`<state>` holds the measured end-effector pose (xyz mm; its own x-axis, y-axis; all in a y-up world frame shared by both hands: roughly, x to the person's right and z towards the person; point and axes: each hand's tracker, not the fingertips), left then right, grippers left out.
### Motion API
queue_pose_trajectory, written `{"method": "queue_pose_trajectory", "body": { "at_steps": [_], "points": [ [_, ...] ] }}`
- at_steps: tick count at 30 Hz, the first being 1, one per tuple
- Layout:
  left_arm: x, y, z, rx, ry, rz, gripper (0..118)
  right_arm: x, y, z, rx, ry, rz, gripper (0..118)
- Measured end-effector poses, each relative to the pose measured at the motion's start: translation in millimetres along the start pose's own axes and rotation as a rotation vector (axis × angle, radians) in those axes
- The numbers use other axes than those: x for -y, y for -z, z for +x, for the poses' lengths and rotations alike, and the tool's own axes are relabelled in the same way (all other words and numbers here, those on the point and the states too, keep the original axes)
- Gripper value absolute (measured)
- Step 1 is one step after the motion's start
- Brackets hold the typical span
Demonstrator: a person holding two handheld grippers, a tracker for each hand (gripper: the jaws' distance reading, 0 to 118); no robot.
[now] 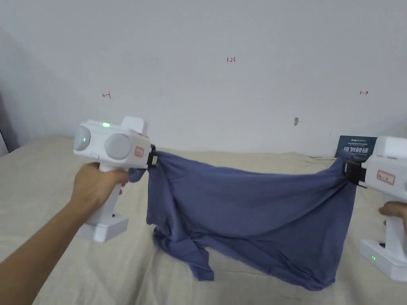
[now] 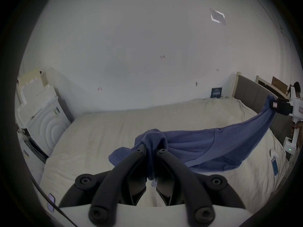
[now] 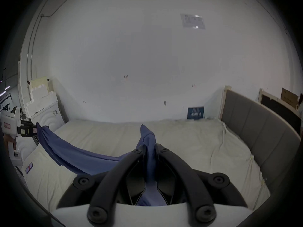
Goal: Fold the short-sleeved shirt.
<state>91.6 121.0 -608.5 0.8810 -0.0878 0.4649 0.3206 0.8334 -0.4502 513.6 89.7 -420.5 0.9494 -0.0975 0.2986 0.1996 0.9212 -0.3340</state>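
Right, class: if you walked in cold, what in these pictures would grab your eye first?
The blue shirt, stretched in the air like a hammock above the beige bed, its lower edge trailing on the sheet. At either end a white gripper pinches it: the left gripper and the right gripper.

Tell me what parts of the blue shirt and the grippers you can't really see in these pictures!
- Blue shirt: in the head view it hangs bunched, so its folds hide the sleeves and collar.
- Right gripper: the head view's right edge cuts off its body and most of the hand.
- Cloth inside the left gripper: in the left gripper view, the black jaws cover the pinched part.
- Dark sign by the wall: too small to make out.
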Motion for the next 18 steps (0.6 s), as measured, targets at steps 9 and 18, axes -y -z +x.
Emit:
{"method": "queue_pose_trajectory", "body": {
  "at_steps": [9,18],
  "points": [
    [134,-24,1,0.076,-0.030,-0.106,7,116,-57,8,-0.031,0.042,-0.136,8],
    [256,-88,18,0.109,-0.003,-0.199,7,227,-140,20,-0.029,0.126,-0.256,8]
  ]
}}
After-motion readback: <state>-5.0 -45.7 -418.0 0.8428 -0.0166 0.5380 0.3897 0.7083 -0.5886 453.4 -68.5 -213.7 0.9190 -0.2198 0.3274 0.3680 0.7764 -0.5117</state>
